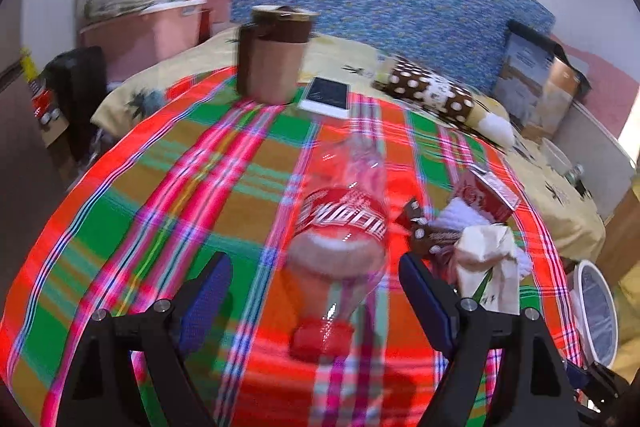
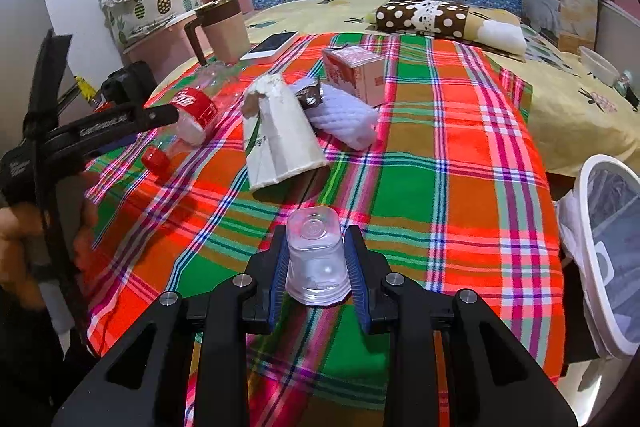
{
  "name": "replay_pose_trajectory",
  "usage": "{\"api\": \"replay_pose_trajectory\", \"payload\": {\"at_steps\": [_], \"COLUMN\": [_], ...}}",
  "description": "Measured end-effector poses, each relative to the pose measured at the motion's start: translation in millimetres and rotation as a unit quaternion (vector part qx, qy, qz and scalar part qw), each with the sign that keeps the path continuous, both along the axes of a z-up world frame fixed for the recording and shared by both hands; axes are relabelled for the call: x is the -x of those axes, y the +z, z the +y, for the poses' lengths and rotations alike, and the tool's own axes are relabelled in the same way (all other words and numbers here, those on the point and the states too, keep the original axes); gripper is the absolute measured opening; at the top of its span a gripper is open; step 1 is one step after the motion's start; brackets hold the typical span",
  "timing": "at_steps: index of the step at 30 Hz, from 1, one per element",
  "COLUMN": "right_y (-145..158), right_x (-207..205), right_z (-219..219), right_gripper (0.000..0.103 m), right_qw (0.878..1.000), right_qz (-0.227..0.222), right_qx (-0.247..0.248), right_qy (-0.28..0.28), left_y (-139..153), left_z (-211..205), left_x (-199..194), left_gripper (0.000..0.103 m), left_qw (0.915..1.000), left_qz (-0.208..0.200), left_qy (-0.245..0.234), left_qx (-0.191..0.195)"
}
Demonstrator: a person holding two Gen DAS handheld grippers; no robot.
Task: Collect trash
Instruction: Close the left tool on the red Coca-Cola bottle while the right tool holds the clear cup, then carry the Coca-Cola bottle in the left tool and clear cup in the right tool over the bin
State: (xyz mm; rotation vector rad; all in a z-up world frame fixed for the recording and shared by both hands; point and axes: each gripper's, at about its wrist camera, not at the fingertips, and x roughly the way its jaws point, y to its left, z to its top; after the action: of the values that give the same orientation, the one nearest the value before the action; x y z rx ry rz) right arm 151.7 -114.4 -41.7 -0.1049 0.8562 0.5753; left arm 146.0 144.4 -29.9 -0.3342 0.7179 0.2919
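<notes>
Landmark = plaid cloth (image 2: 460, 187) spread on the bed.

Left gripper (image 1: 316, 279): jaws spread wide, released. Clear plastic bottle (image 1: 340, 227) with red label and red cap (image 1: 322, 337) lies on the cloth between the two fingers, cap end toward the camera; neither pad presses on it. Left view is motion-blurred, so I can't tell whether a pad grazes it.

Right gripper (image 2: 318, 259): jaws clenched on a small clear plastic cup (image 2: 318, 259), which sits upside down, base pointing away from the camera, above the near part of the cloth.

Rest of the trash sits toward the cloth's far left part in the right view:
- crumpled paper bag (image 2: 280, 135) just right of the bottle
- white knobbly roll (image 2: 348, 119) just beside the bag
- brown wrapper (image 2: 310, 95) between bag and roll, looks to be touching both
- pink carton (image 2: 356, 73) behind the roll

White-rimmed bin (image 2: 608, 251) with a liner stands off the cloth's right edge.

Mug (image 2: 224, 27) and phone (image 2: 272, 45) at the cloth's far left corner
</notes>
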Motion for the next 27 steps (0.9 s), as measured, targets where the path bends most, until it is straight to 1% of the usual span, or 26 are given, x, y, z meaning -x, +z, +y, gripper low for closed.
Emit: {"api": "replay_pose_trajectory", "payload": {"at_steps": [1,3,5,9,11,13,14,17,19,27], "right_y": [0,0,0,-3,-4,-4,-4,-3,-2,5], "right_x": [-1,-4,-6,-10,-11,-12,-12,-12,-12,-5], "right_z": [-1,-4,-6,-7,-8,-8,-9,-9,-11,-18], "right_gripper": [0.031,0.031,0.031,0.031,0.031,0.031,0.031,0.031,0.031,0.031], "right_qw": [1.000,1.000,1.000,1.000,1.000,1.000,1.000,1.000,1.000,0.999], "right_qz": [0.000,-0.001,0.000,0.003,0.004,0.005,0.004,0.004,0.003,-0.011], "right_qx": [0.000,0.000,-0.001,-0.001,-0.001,-0.002,-0.002,-0.002,-0.003,-0.005], "right_qy": [-0.003,-0.009,-0.014,-0.019,-0.020,-0.021,-0.022,-0.022,-0.023,-0.030], "left_y": [0,-2,-6,-12,-14,-18,-20,-20,-18,-6], "left_z": [-3,-4,-4,0,4,6,6,5,4,-10], "left_x": [-7,-19,-31,-44,-47,-48,-50,-47,-41,-12], "left_gripper": [0.085,0.085,0.085,0.085,0.077,0.062,0.062,0.062,0.061,0.061], "left_qw": [0.9999,0.9993,0.9986,0.9979,0.9980,0.9977,0.9973,0.9973,0.9975,0.9974], "left_qz": [0.001,0.008,0.017,0.029,0.031,0.036,0.040,0.037,0.032,0.011], "left_qy": [-0.013,-0.029,-0.045,-0.054,-0.054,-0.058,-0.061,-0.063,-0.063,-0.069], "left_qx": [-0.011,-0.021,-0.020,-0.021,-0.011,0.003,0.007,0.005,0.012,0.014]}}
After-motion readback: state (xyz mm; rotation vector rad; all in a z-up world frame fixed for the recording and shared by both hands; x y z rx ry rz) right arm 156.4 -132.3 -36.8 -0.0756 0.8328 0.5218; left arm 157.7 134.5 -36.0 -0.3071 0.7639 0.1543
